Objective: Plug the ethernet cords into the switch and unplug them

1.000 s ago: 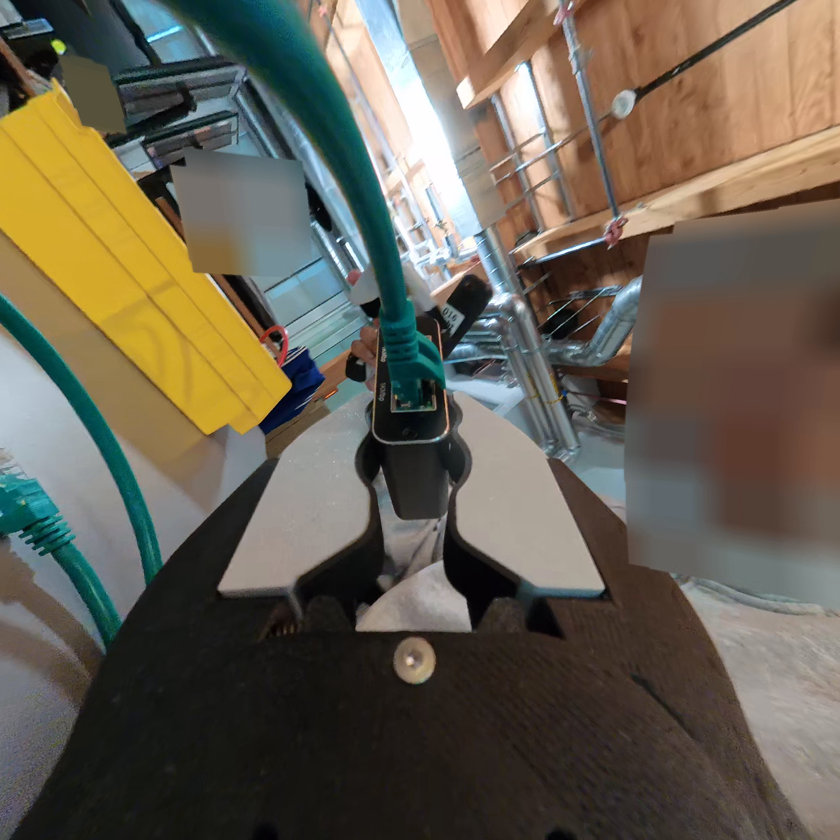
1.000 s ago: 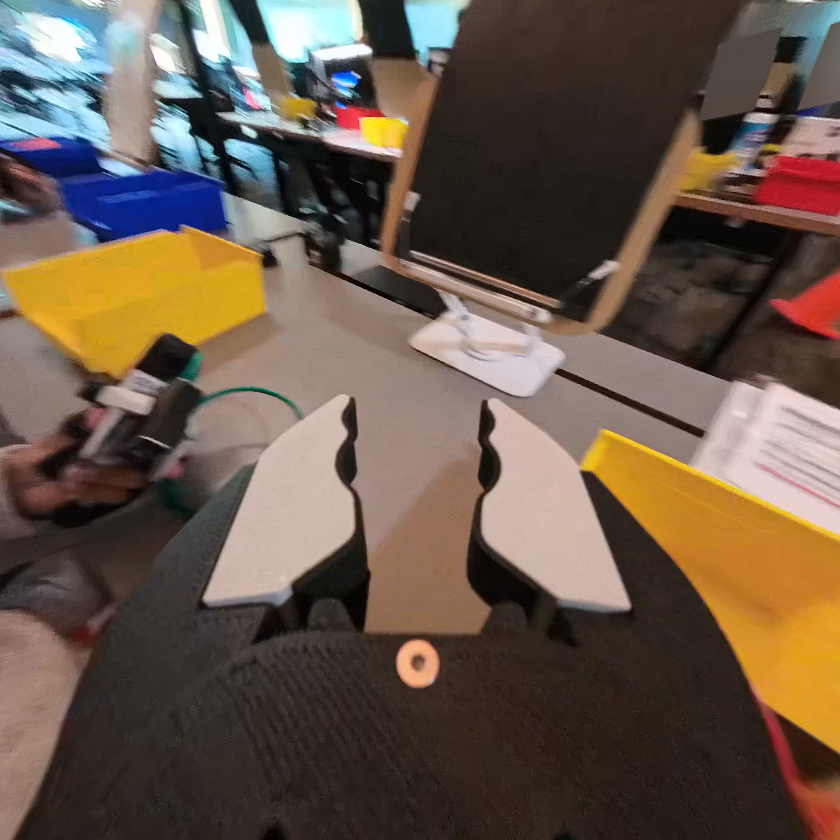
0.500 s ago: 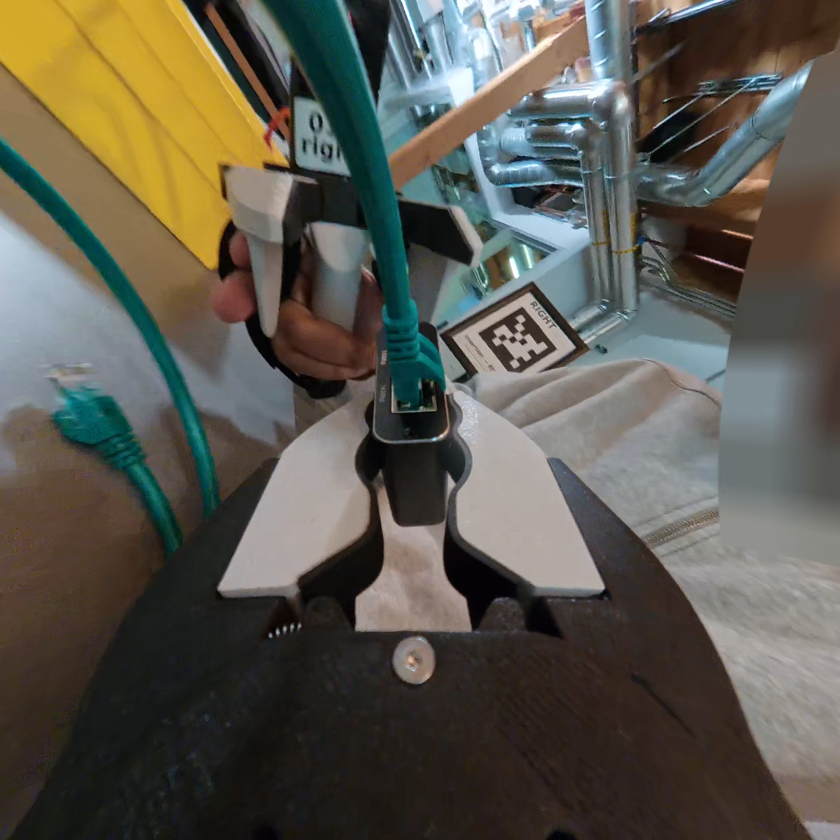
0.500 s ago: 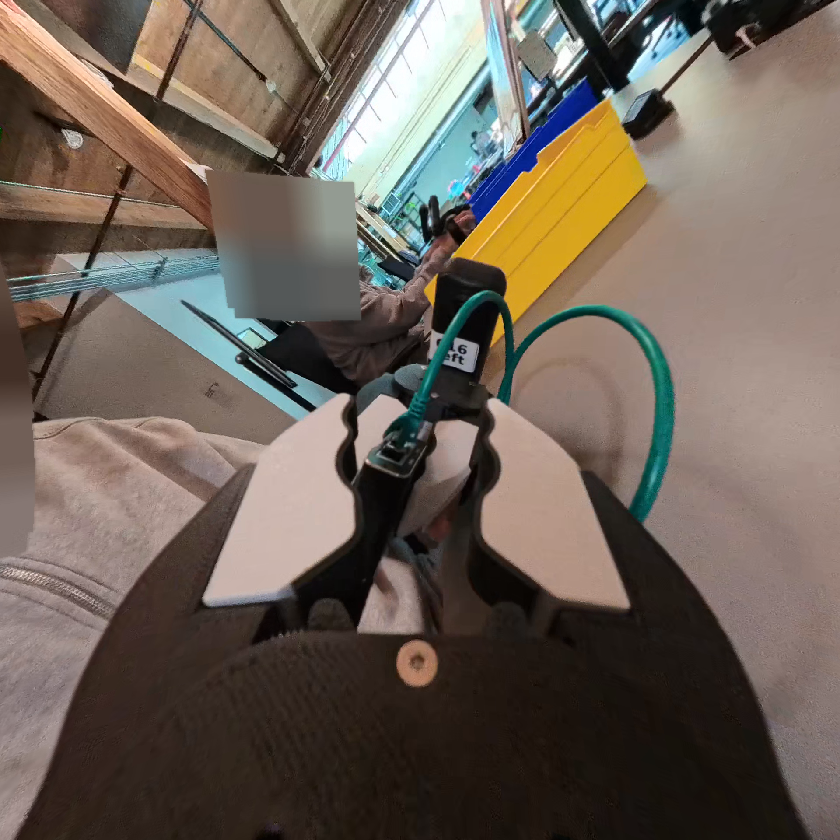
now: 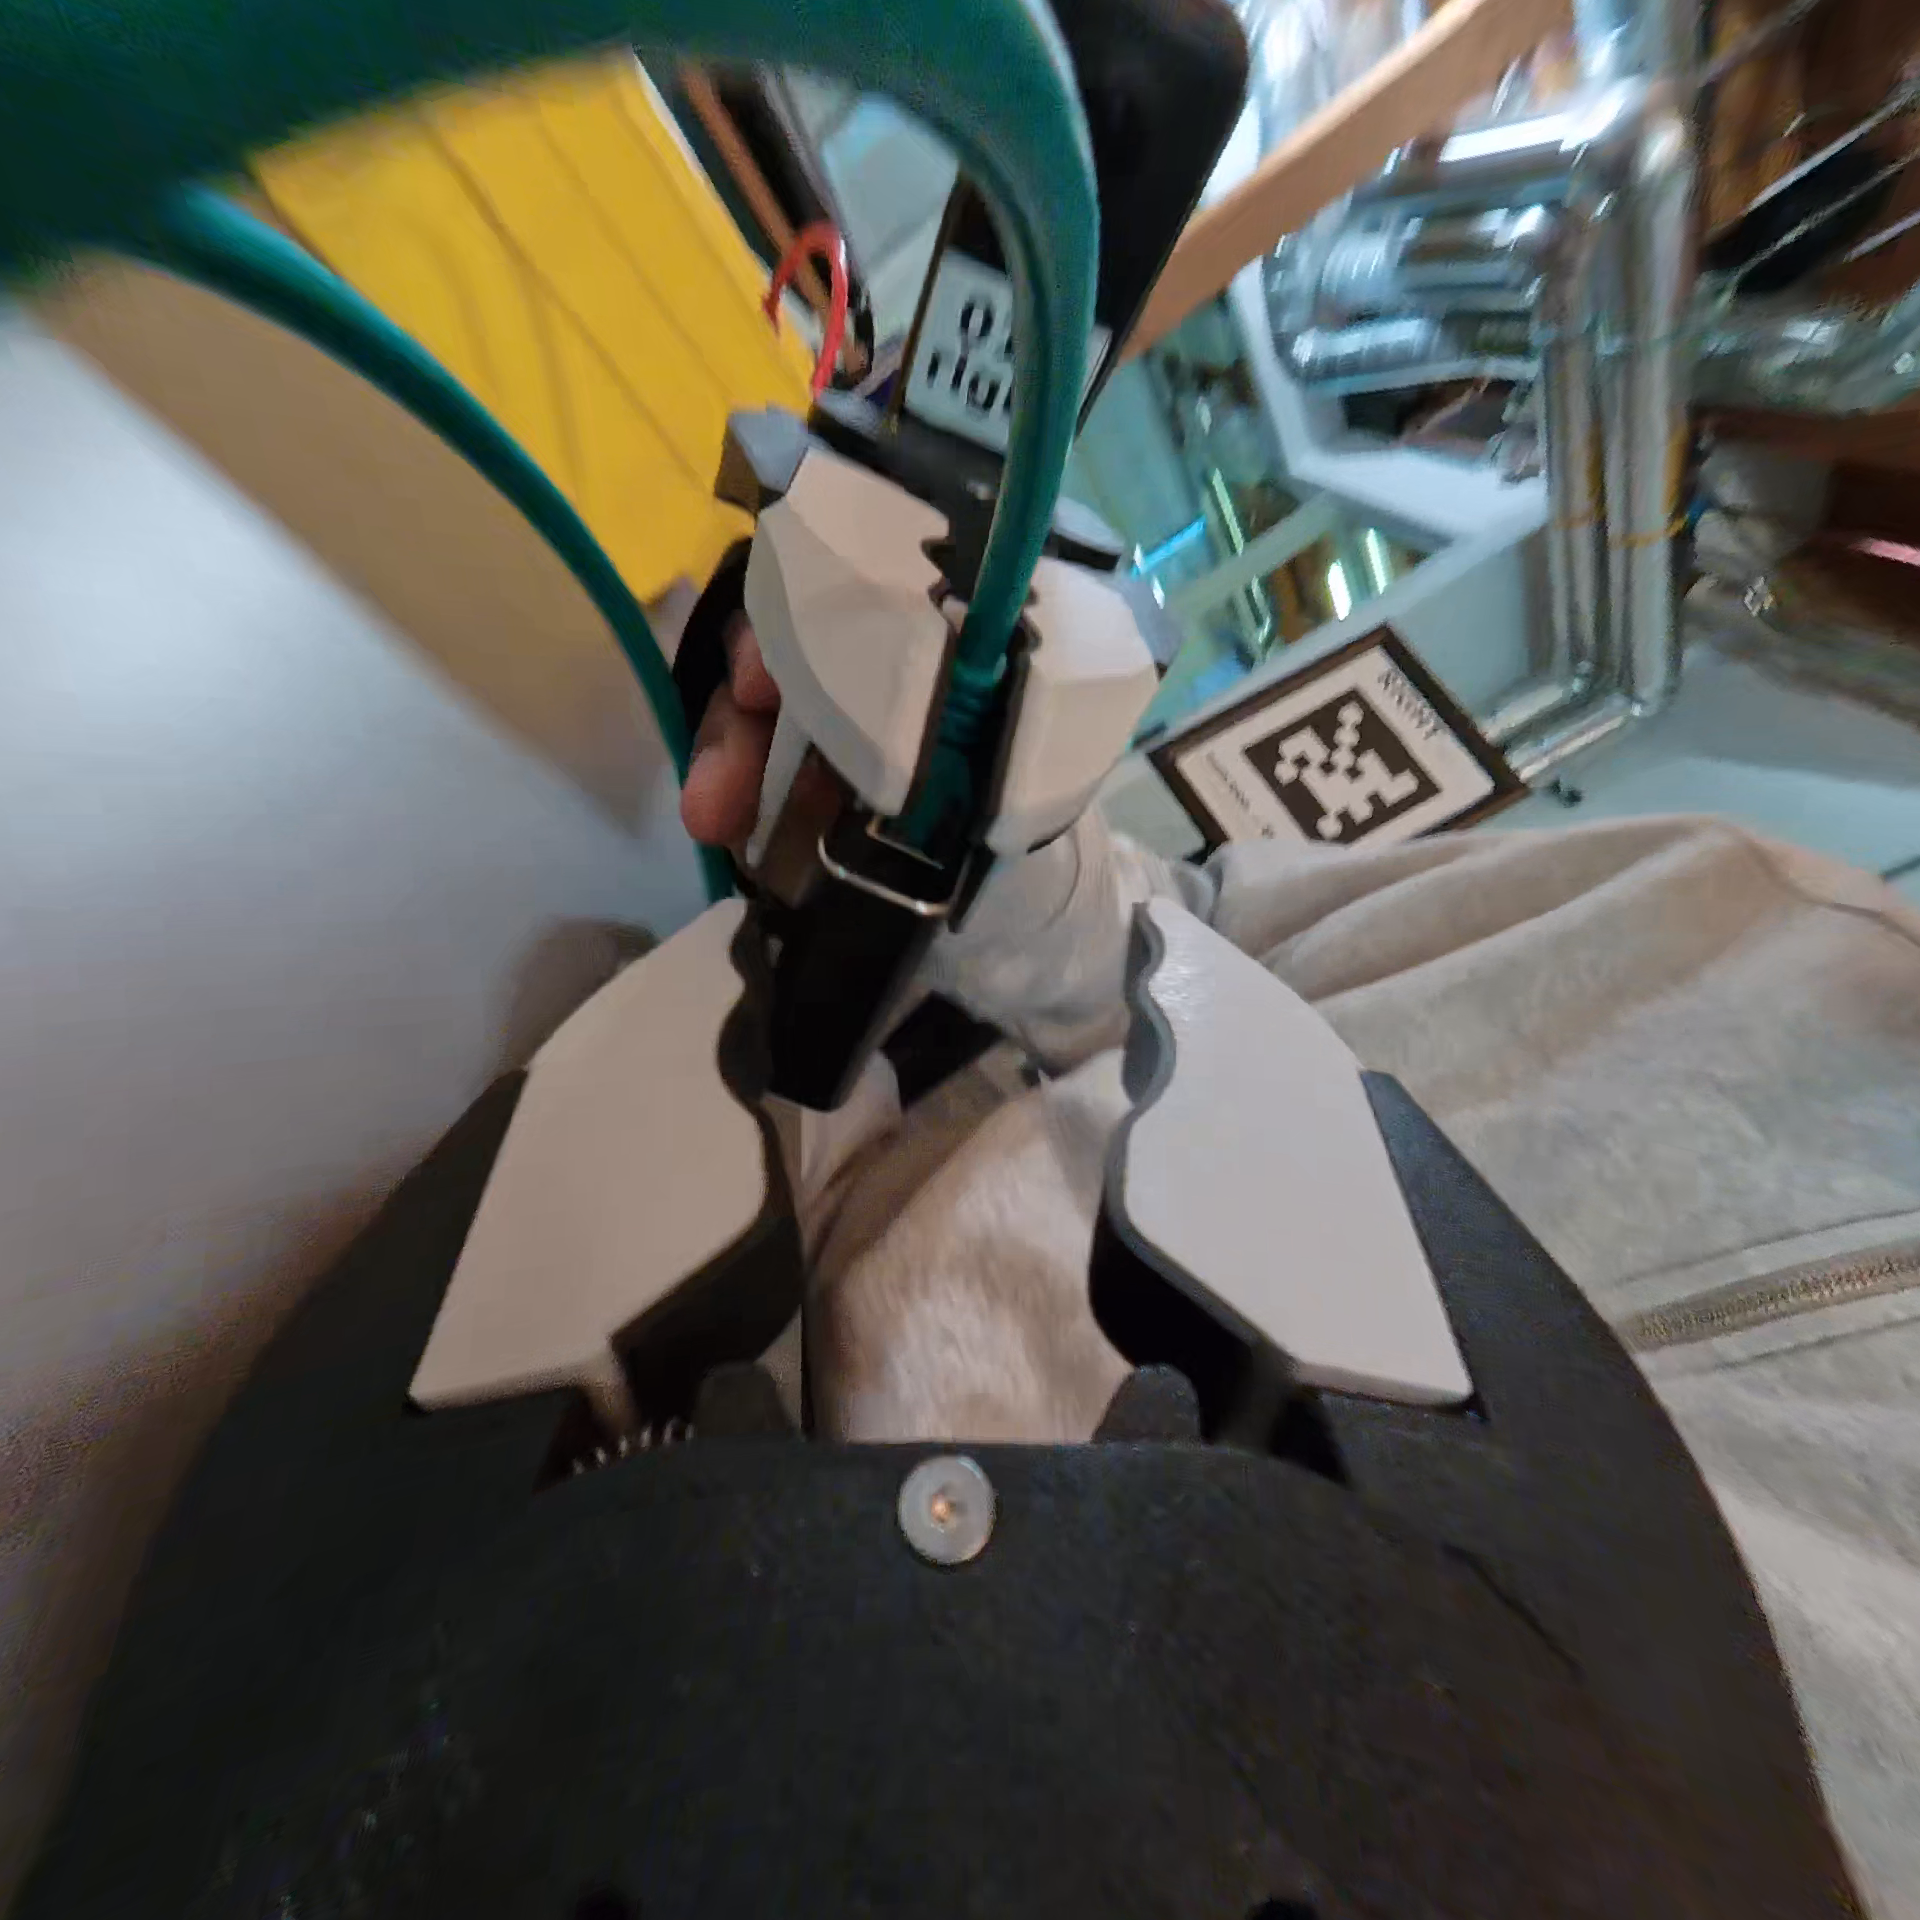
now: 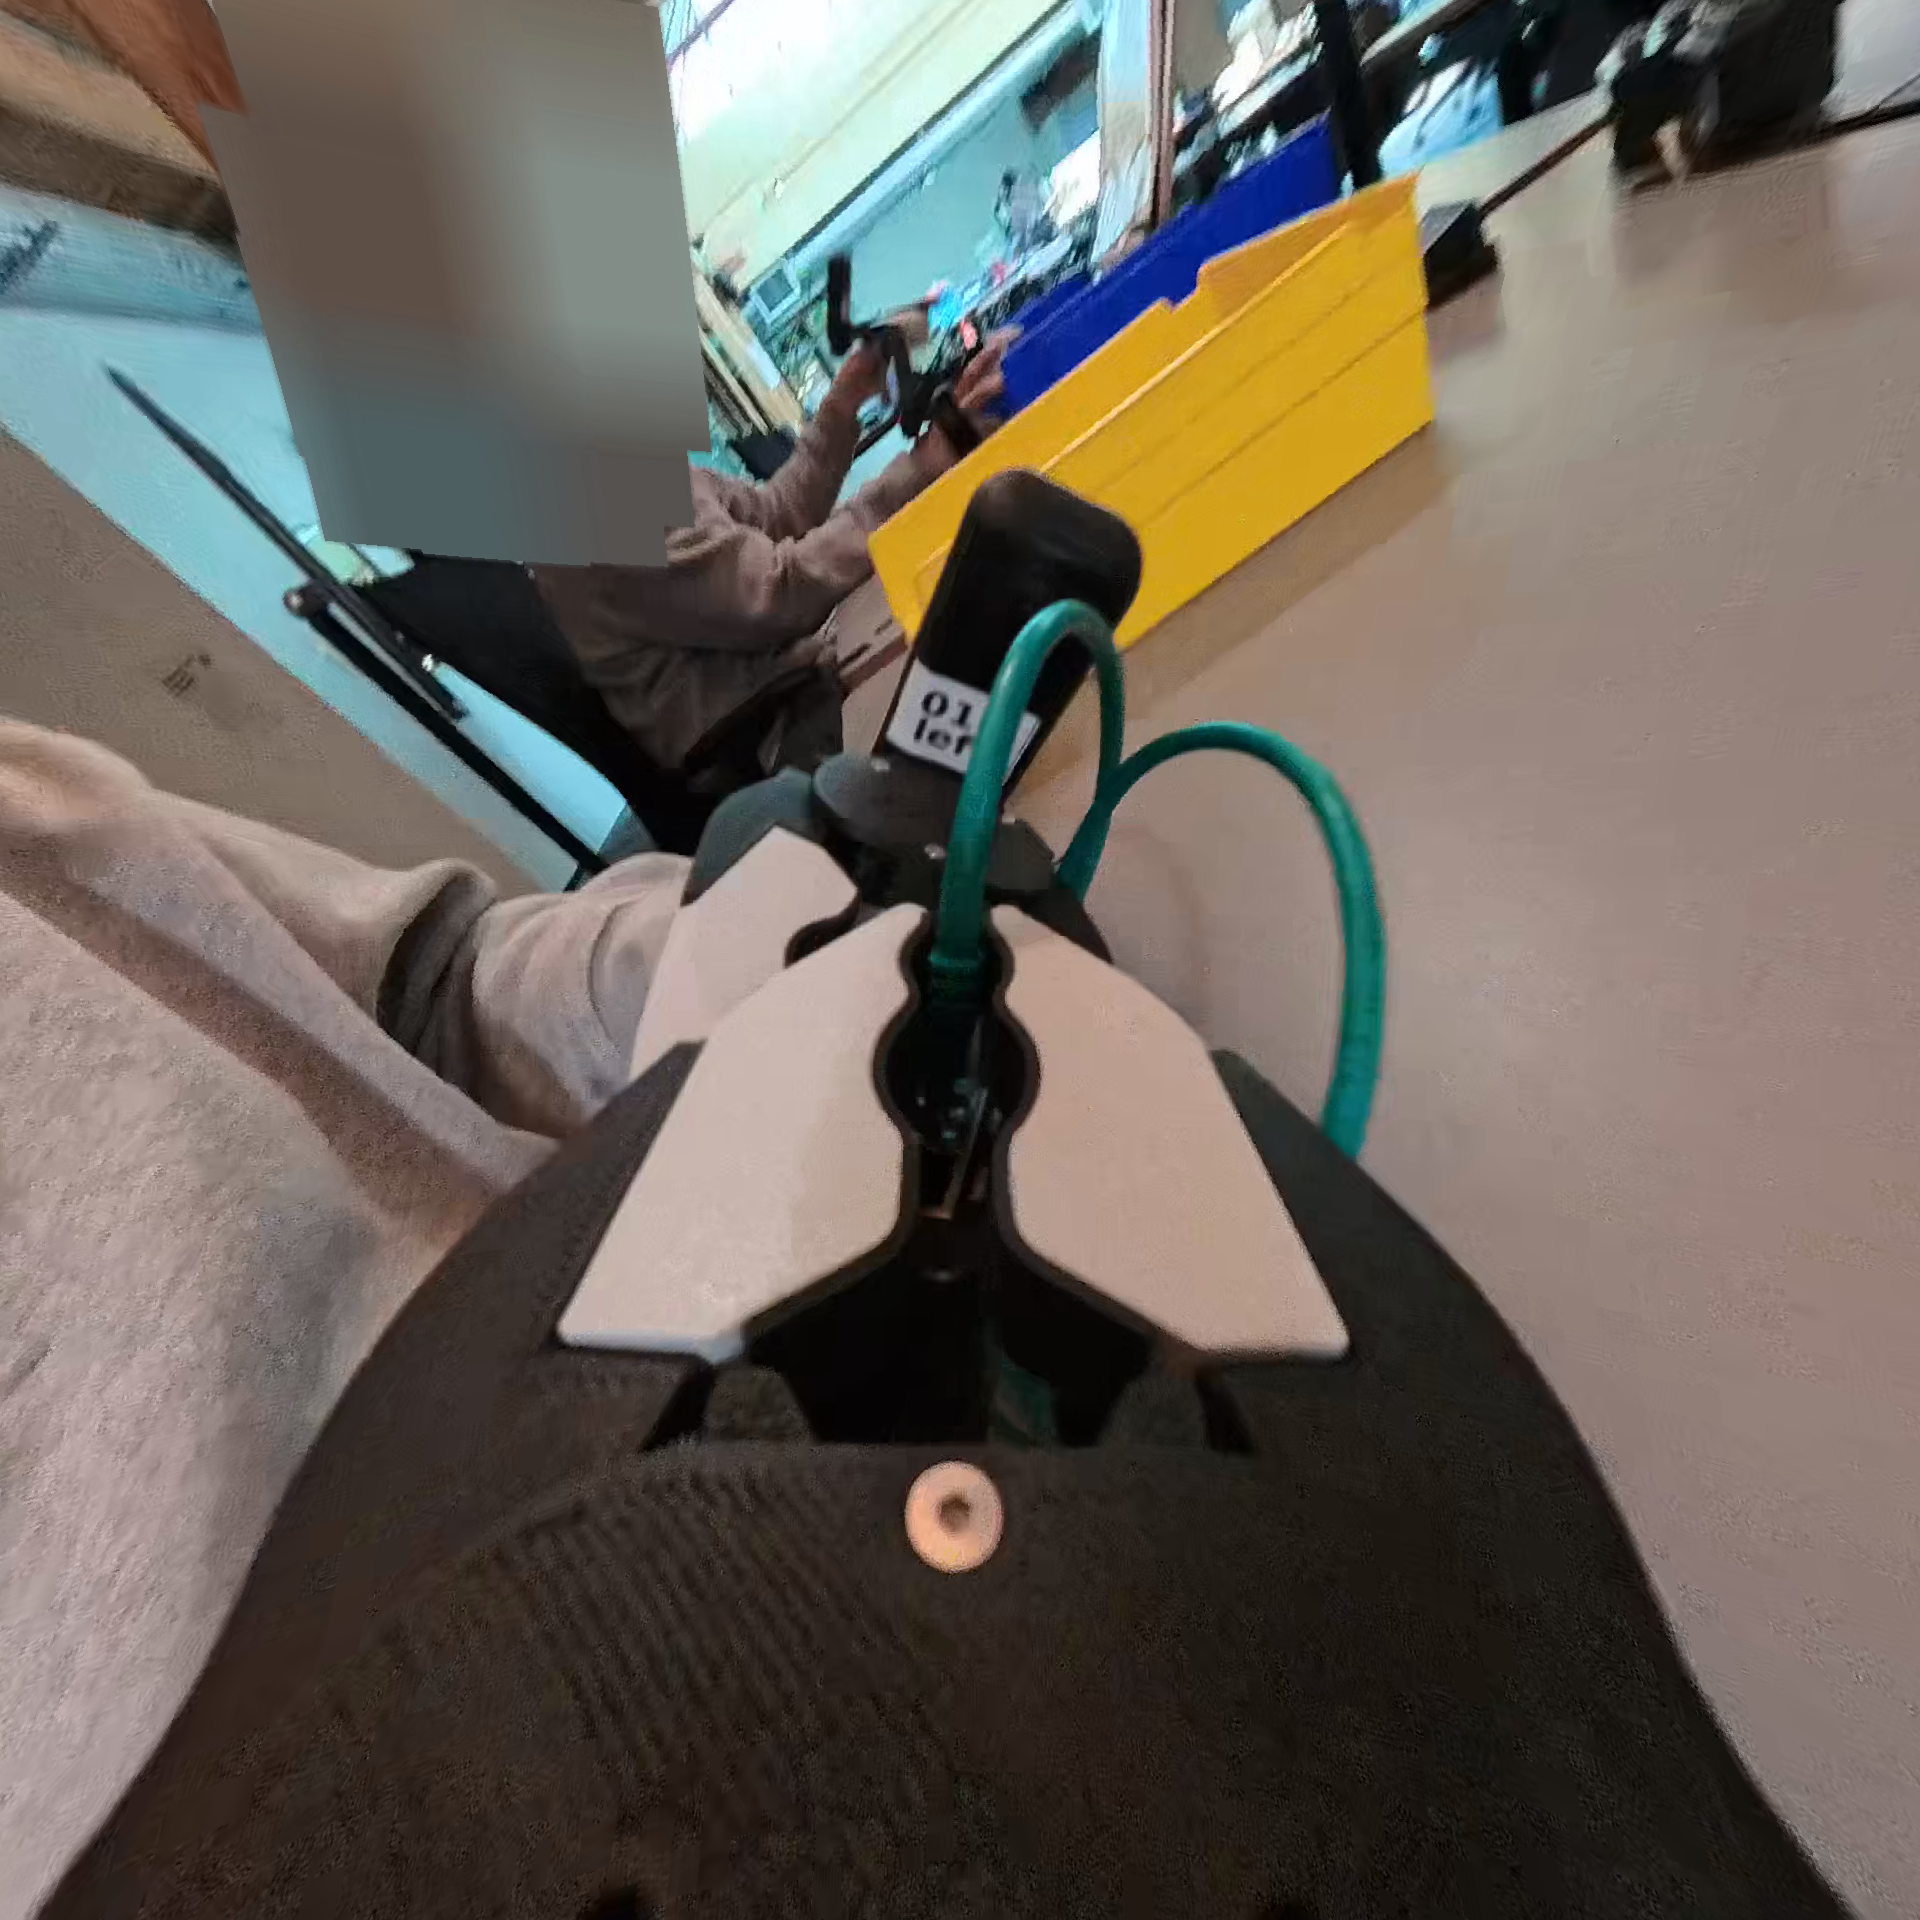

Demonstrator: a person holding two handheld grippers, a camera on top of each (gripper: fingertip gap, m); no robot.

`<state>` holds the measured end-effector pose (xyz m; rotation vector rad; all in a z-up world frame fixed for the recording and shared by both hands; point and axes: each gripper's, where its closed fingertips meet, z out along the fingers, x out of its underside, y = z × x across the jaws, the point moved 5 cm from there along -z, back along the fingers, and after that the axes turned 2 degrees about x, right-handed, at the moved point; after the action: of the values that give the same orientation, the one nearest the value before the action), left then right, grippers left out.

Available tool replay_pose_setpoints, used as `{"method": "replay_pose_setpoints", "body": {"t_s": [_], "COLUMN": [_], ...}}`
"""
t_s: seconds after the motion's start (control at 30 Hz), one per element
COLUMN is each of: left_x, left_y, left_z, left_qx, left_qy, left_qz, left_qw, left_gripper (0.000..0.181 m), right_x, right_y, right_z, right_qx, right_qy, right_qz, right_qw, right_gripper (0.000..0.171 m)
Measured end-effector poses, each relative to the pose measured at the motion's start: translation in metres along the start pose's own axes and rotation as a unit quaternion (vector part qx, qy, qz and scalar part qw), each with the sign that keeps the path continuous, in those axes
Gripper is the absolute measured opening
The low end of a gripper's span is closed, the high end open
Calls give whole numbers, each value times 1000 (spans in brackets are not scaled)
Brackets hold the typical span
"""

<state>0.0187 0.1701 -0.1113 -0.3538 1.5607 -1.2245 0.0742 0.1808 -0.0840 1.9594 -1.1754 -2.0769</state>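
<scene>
My left gripper [image 5: 935, 925] is open. The small black switch [image 5: 831, 987] sits tilted between its fingers and leans on the left one. The green ethernet cord [image 5: 1039, 416] arches overhead, and its plug [image 5: 961, 717] sits in the switch's port. My right gripper [image 6: 956, 925] is shut on that plug [image 6: 951, 977], with the switch [image 6: 951, 1132] dark between its fingers. The right gripper also shows in the left wrist view [image 5: 940, 800], pointing toward the camera. The cord loops to the right over the table [image 6: 1351, 935]. A finger of the left gripper [image 6: 764, 899] shows just beyond.
A yellow bin [image 6: 1195, 416] and a blue bin [image 6: 1174, 260] stand at the far side of the beige table [image 6: 1610, 935]. Another person [image 6: 727, 623] sits behind with hand-held grippers. A grey sleeve [image 5: 1507, 1091] fills the right. A black-and-white marker card [image 5: 1340, 758] lies behind.
My left gripper, shut on the switch before, has opened. My right gripper has moved in over the switch and shut on the cord's plug.
</scene>
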Motion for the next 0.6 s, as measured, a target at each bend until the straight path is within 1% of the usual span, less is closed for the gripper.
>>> {"method": "replay_pose_setpoints", "body": {"t_s": [0.07, 0.2, 0.27, 0.37, 0.47, 0.5, 0.53, 0.6], "left_x": [-7, -11, -13, -16, -17, -20, -25, -39], "left_y": [-5, -17, -24, -29, -23, -22, -22, -25], "left_z": [-1, 1, 0, -2, -5, -9, -15, -34], "left_qx": [13, 13, 28, 62, 54, 60, 77, 140], "left_qy": [-33, -46, -58, -70, -74, -87, -116, -187], "left_qz": [19, 92, 120, 98, 83, 67, 47, -2], "left_qw": [999, 995, 991, 991, 992, 992, 989, 972], "left_gripper": [79, 92, 91, 90, 80, 78, 75, 69], "right_x": [-6, -16, -21, -23, -23, -24, -26, -31], "right_y": [-3, -1, -1, -8, -15, -17, -20, -29], "right_z": [-5, -11, -17, -23, -26, -28, -33, -45], "right_qx": [14, 20, -13, -53, -70, -85, -104, -132], "right_qy": [-36, -98, -126, -166, -185, -199, -218, -263], "right_qz": [3, 13, 52, 119, 169, 189, 214, 257], "right_qw": [999, 995, 991, 978, 966, 958, 947, 920], "right_gripper": [7, 7, 7, 7, 7, 7, 7, 7]}}
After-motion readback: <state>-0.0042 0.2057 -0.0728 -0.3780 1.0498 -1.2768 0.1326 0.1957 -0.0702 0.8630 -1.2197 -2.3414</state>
